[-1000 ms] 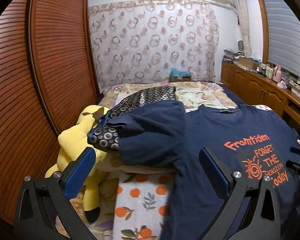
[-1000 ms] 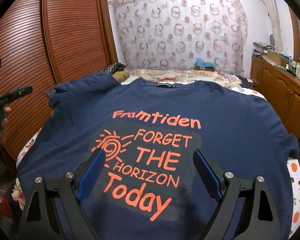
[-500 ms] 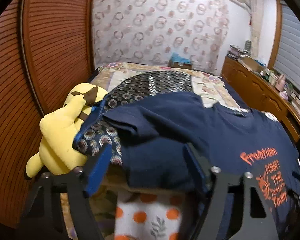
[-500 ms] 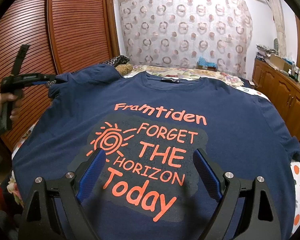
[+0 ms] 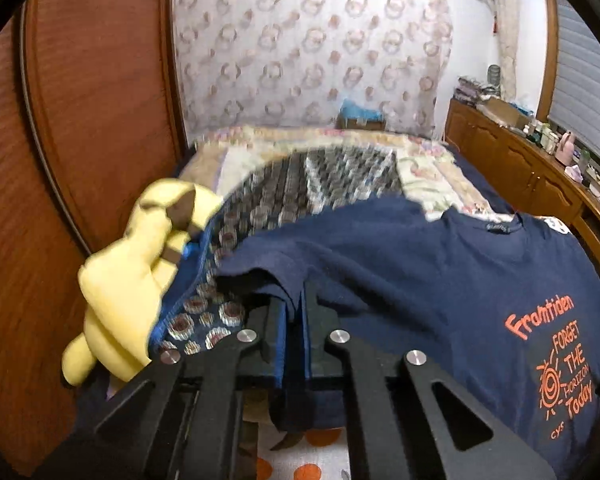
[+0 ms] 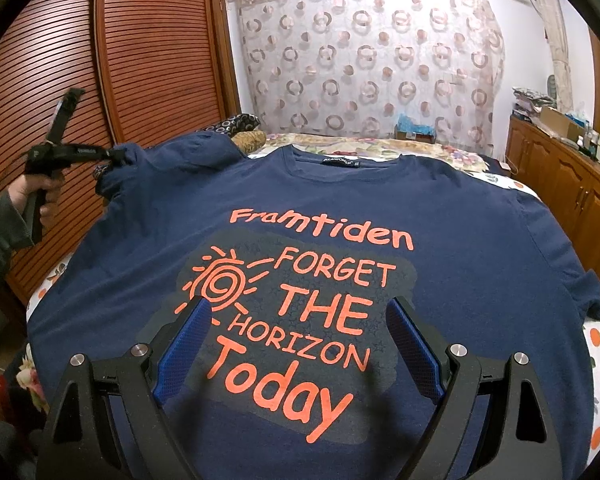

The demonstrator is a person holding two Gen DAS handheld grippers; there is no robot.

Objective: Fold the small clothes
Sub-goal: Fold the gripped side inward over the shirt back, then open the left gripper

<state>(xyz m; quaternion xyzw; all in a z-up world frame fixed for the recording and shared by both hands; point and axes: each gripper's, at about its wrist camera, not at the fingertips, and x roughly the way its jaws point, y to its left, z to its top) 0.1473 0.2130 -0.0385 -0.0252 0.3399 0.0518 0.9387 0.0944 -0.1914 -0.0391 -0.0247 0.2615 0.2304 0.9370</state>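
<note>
Black left gripper [image 5: 294, 312] with blue pads has its two fingers pinched together on the sleeve edge of the dark blue T-shirt [image 5: 440, 292] with orange letters. Its jaws have just been closing, and a fold of the blue cloth sits squeezed between them. From the right wrist camera, this same gripper [image 6: 118, 155] shows far off at the left, held in a person's hand [image 6: 40, 194] with a grey sleeve, and the shirt sleeve bunches up at its tip.

Black right gripper [image 6: 296, 344] with blue pads hangs wide open over the front of the shirt [image 6: 480, 248]. Nothing is between its fingers. Its pads [image 6: 182, 350] sit on each side of the orange words and the orange sun picture, low on the shirt.

The shirt lies spread out flat, front side up, on a bed with a white sheet with orange dots [image 6: 598, 364]. Its neck hole points toward the far curtain with ring shapes [image 6: 364, 64].

Just beside the pinched sleeve is a yellow soft toy [image 5: 128, 288]. A dark cloth with round ring patterns [image 5: 300, 192] lies next to the toy, partly under the sleeve. A brown wooden slatted door [image 6: 152, 52] stands on the left.
</note>
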